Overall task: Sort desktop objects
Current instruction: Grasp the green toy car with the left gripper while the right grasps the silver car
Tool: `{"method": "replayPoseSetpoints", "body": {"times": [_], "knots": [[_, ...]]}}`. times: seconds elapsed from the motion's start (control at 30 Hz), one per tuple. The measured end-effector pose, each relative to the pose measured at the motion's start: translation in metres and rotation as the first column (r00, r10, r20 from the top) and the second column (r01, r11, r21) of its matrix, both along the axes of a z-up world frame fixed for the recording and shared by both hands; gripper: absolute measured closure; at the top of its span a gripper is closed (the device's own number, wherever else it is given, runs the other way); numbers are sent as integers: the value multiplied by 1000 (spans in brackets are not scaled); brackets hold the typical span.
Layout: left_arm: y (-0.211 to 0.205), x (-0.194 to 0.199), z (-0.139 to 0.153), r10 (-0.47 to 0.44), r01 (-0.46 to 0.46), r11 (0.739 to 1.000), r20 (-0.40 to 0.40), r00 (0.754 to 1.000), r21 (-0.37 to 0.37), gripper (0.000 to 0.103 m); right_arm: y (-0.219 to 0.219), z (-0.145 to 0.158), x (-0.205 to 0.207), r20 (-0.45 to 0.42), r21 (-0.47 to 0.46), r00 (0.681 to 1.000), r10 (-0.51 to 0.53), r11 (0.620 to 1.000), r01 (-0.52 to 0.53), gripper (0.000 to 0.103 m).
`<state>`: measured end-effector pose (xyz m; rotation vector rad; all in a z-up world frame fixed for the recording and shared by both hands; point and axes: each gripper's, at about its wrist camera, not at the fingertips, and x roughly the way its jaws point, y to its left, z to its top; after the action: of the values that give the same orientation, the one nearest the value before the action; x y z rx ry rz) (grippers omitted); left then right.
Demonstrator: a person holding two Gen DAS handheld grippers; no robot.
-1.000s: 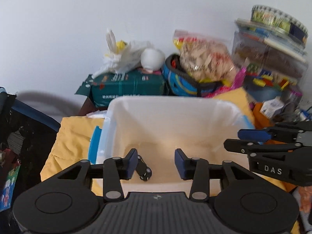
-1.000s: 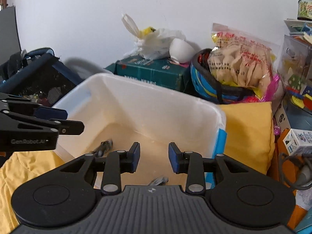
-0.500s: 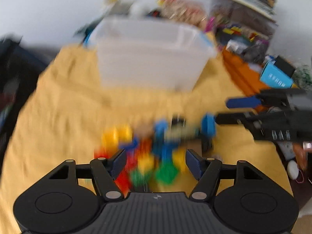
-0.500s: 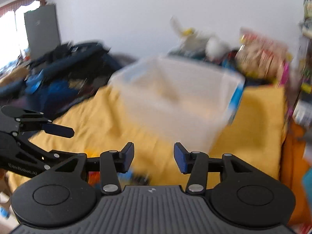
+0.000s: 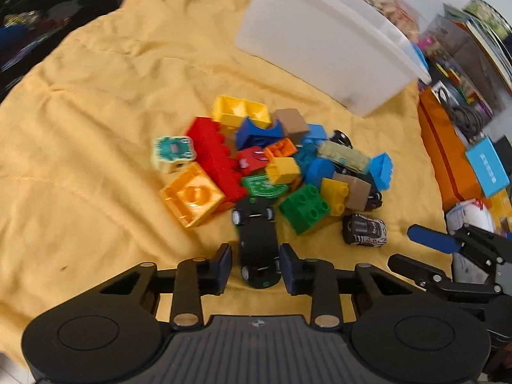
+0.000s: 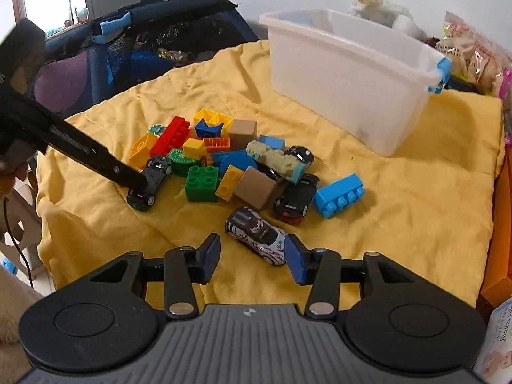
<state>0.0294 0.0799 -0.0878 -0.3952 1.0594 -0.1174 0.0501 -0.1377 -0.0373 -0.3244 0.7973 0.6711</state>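
A pile of coloured toy bricks (image 5: pixel 272 166) and small cars lies on a yellow cloth (image 5: pixel 96 128). An upside-down black toy car (image 5: pixel 257 243) lies between the pads of my left gripper (image 5: pixel 256 264). Its jaws are closing, and a thin gap still shows on the left side. From the right wrist view, the left gripper (image 6: pixel 140 185) reaches that car (image 6: pixel 153 176) from the left. My right gripper (image 6: pixel 254 257) stands open, with a white and black race car (image 6: pixel 256 236) just ahead between its tips, close to the right pad. The white plastic bin (image 6: pixel 352 73) stands behind the pile.
A black and red car (image 6: pixel 296 198) and a light blue brick (image 6: pixel 340 195) lie right of the pile. An orange box (image 5: pixel 448 153) and a blue box (image 5: pixel 486 166) border the cloth on the right. A dark mesh playpen (image 6: pixel 144 32) stands at the back left. Snack bags (image 6: pixel 473 54) sit behind the bin.
Both grippers pulled back from over the bin and came down to the toy pile. The left jaws spread wide, then narrowed around the black car. The right jaws opened wider.
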Motion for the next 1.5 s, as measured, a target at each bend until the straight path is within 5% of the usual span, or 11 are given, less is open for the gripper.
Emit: {"method": "replayPoseSetpoints", "body": {"times": [0.07,0.13,0.2,0.27,0.33,0.37,0.47,0.8,1.2,1.33,1.5], "knots": [[-8,4,-1,-43,42,998,23,999,39,76,-1,1,-1,7,-5,1000,-2,1000,2,55],[-24,6,5,-125,119,981,28,992,153,81,-5,-2,-5,7,-6,1000,-8,1000,8,55],[-44,3,14,-224,207,936,29,974,285,84,-7,-5,-6,-7,-1,1000,-20,1000,20,55],[-67,-6,21,-341,296,838,18,940,459,84,-10,-6,-7,-20,5,999,-33,999,34,55],[-90,-14,19,-449,372,706,-25,893,603,83,-10,-6,-8,-15,-3,999,-33,999,33,55],[-97,-16,18,-477,393,681,-33,878,618,83,-9,-7,-8,-9,-14,999,-33,999,33,55],[-103,-19,17,-502,427,708,-24,865,563,76,-7,-8,-8,-4,-29,999,-35,999,35,55],[-107,-28,22,-521,445,726,-3,854,524,73,0,-9,-11,-14,-26,1000,-20,999,19,55],[-99,-34,30,-488,416,753,9,873,510,70,6,-8,-11,-15,-28,1000,-12,1000,12,54],[-94,-32,28,-475,401,756,13,880,517,56,3,-6,-8,-12,-31,1000,-10,999,10,53],[-84,-23,18,-447,396,784,-9,895,478,56,-5,-6,3,-41,-36,999,24,999,-26,51]]}}
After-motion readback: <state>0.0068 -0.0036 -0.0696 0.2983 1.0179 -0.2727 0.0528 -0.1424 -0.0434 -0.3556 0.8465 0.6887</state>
